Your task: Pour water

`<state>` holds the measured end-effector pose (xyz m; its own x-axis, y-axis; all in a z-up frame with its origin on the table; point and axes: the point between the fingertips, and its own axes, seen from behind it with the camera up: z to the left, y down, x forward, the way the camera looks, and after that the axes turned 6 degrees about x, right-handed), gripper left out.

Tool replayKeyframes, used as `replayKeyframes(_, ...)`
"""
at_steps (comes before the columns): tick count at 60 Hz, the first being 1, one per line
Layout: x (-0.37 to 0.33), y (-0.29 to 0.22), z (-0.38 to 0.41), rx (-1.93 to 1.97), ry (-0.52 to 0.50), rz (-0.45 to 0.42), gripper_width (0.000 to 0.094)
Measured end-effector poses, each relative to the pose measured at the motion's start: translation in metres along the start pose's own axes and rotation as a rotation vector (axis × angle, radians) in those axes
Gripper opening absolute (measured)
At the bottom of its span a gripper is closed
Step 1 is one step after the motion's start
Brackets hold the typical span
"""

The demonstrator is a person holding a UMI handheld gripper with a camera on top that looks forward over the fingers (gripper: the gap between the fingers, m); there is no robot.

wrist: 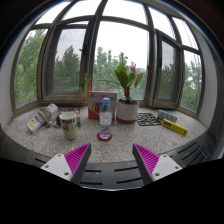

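Observation:
A small clear water bottle (105,120) with a red cap and red base stands upright on the stone windowsill (110,147), well beyond my fingers and roughly in line with the gap between them. To its left stands a pale mug (68,124). My gripper (112,160) is open, its two magenta pads (76,157) spread wide with only bare stone between them. Nothing is held.
A potted plant (126,95) in a white pot stands right of the bottle, a colourful box (98,104) behind it. Packets and cartons (42,119) lie at the left, a yellow item (172,125) and a dark mesh object (149,119) at the right. Bay windows ring the sill.

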<state>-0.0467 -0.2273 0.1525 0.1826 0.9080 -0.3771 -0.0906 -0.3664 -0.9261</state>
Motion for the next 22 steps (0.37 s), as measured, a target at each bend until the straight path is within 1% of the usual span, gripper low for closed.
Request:
replayKeyframes(5, -0.013, 0.002, -0.008, -0.006, 0.022, -0.009, 0.0856)
replayKeyframes(10, -0.023, 0.002, -0.01, -0.002, 0.022, -0.016, 0.0854)
replayKeyframes(22, -0.032, 0.008, -0.003, -0.008, -0.012, -0.012, 0.0855)
